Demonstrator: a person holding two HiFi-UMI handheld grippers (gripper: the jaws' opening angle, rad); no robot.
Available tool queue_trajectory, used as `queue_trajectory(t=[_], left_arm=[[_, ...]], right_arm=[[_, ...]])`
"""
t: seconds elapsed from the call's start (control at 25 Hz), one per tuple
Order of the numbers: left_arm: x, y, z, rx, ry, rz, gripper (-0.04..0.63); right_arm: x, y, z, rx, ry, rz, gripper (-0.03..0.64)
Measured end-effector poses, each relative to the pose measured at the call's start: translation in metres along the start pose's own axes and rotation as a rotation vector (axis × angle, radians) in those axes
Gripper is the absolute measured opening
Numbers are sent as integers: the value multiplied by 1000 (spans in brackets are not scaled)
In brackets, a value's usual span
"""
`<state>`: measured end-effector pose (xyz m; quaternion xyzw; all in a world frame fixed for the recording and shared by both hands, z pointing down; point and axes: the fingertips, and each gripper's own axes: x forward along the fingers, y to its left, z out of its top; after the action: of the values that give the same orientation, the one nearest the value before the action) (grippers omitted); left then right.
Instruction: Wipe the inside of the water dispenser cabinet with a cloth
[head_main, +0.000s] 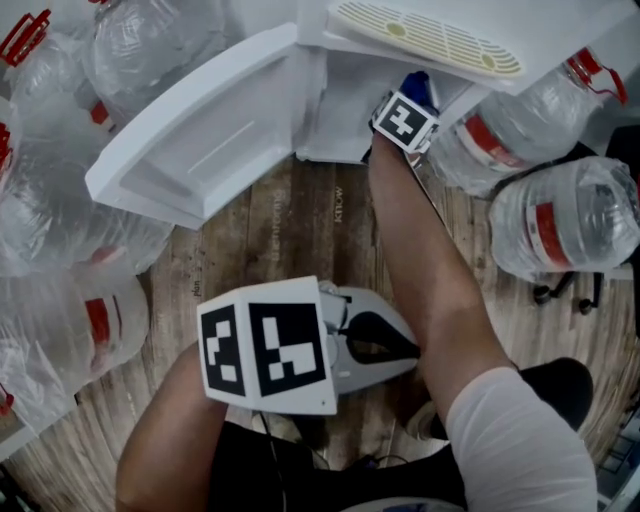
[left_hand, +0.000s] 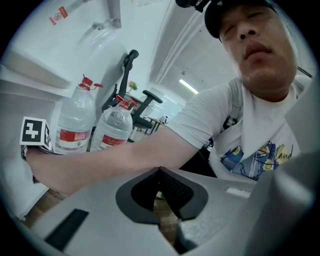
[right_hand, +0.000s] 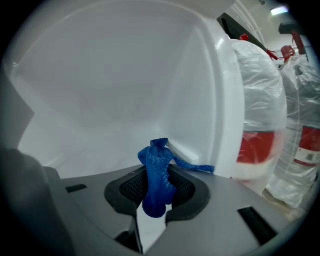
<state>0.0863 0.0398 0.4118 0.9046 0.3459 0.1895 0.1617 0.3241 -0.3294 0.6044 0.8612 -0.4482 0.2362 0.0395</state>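
– Bottles (head_main: 565, 215) crowded that cabinet (head_main: 335, 120) on both sides, didn't they? What did you count?

– Two big ones lay bare at three o'clock in the head view, with red caps and red labels. At nine o'clock a heap more sat wrapped in clear film, and I couldn't split those into a firm number. The left gripper view caught two standing upright at nine o'clock, with an office chair (left_hand: 145, 102) just behind them.

– And around the opening?

– One white door (head_main: 200, 130) swung wide toward eleven o'clock. One drip tray (head_main: 430, 35) with a yellowish grille overhung at one o'clock, and there was plank floor (head_main: 300, 230) below. The person's right forearm (head_main: 430, 270) ran from five o'clock up to twelve. It cut straight across the left gripper's camera, so that view got arm, not cabinet.

– Jaws, then. Right gripper (right_hand: 154, 200)?

– Clamped tight on one blue cloth (right_hand: 156, 160). The cloth was bunched between the pads and stuck up past the tips, with a thin tail trailing toward three o'clock. It was inside the cabinet, close to the white inner wall. Whether the fabric actually touched that wall, I couldn't tell.

– Left gripper (left_hand: 160, 175)?

– Held low at six o'clock, close to the person's body and well apart from the cabinet. Its jaws were closed, tips meeting, nothing between them.

– Marker cubes (head_main: 265, 345)?

– Two, one on each gripper.
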Motion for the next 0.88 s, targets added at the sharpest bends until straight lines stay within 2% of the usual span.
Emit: queue_trajectory(t=[0.16, 0.36, 0.56, 0.72, 0.8, 0.88], left_arm=[[2, 1, 3, 11, -6, -10, 3], [5, 1, 6, 14, -10, -22, 3], [8, -2, 13, 23, -26, -19, 3], [7, -1, 15, 15, -29, 7, 3], [7, 1, 18, 3, -40, 23, 3], [8, 3, 22, -7, -59, 32, 3]], right_arm=[[-20, -12, 1, -11, -50, 16, 91], [-42, -42, -8, -68, -48, -45, 91], [-37, -5, -15, -118, -49, 69, 91], [-3, 23, -1, -54, -59, 123, 91], [10, 22, -9, -7, 16, 96, 91], [17, 7, -30, 20, 133, 11, 89]])
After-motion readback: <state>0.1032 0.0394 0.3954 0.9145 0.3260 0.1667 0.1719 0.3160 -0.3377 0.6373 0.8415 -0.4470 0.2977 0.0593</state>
